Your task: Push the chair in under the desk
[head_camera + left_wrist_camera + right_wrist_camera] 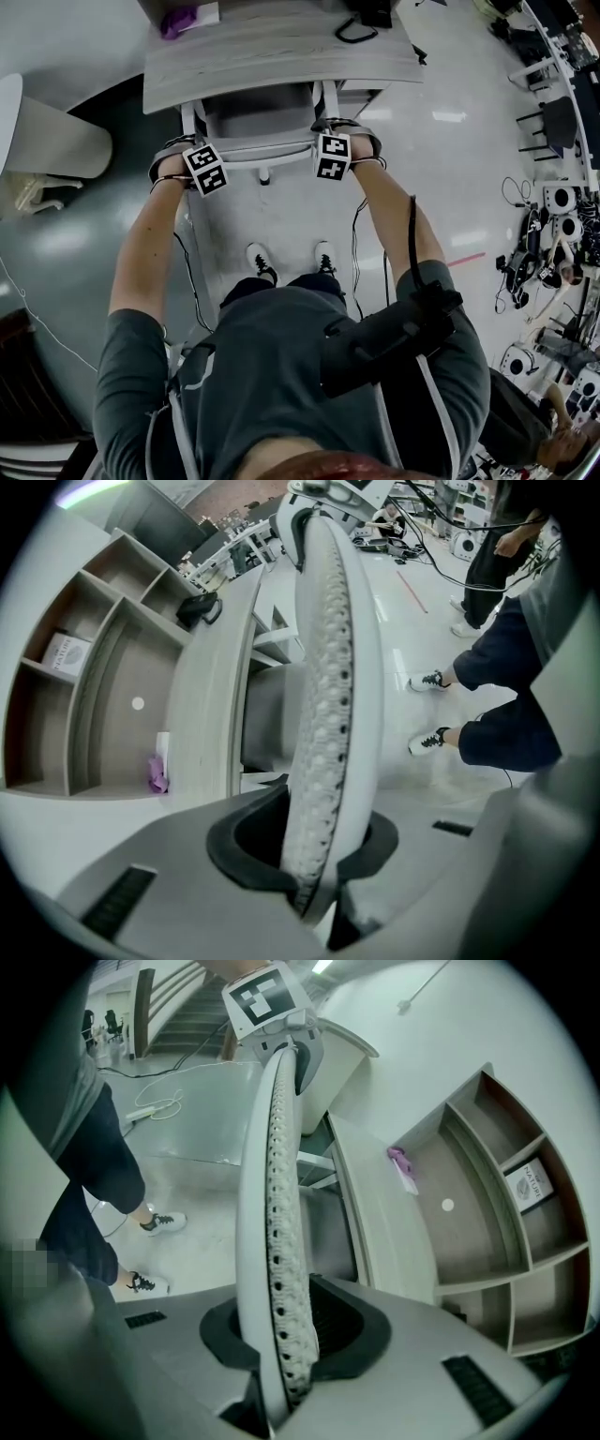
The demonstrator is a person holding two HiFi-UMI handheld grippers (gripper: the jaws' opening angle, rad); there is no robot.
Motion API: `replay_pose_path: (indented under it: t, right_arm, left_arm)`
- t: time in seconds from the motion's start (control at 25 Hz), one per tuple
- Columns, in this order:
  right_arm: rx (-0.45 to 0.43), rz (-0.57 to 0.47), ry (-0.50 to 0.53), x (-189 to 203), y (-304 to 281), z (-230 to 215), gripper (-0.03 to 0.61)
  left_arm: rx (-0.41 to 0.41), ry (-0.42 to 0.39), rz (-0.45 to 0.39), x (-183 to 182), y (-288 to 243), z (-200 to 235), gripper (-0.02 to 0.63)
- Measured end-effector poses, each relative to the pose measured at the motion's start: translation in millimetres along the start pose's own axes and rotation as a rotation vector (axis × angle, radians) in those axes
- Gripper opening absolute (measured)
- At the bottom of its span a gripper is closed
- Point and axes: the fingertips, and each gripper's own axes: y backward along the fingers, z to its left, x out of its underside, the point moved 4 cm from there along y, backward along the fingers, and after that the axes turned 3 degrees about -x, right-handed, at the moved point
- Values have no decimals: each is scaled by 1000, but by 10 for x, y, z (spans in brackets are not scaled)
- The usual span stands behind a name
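The biggest thing before me is the long pale wood-grain desk (281, 56). In both gripper views it carries open shelf compartments along its back edge.

The white office chair with a perforated mesh backrest and a grey seat (258, 117) stands at the front edge of the desk. Its seat is already partly below the desktop, and the backrest is out in front of that edge, between the desk and my feet. I judge the push to be well along but not finished.

I hold the top rim of the backrest at its two ends, so that the chair goes straight and does not turn on its wheels. My left gripper (314, 841) has its jaws closed on the left end of the rim, with the mesh edge pressed between the dark pads. My right gripper (281, 1335) grips the right end in the same way. Both point steeply down, which lets me lean my arms into the push.

A small purple crumpled thing (178, 19) lies near the far left corner of the desk, well apart from the chair.
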Motion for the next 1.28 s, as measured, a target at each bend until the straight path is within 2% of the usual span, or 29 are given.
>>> replay_pose_path:
  t: [1.28]
  right_arm:
    - [73,3,-13,-11,-383,-858,96]
  left_arm:
    - [-65,-1,-9,-33,-437,814,75]
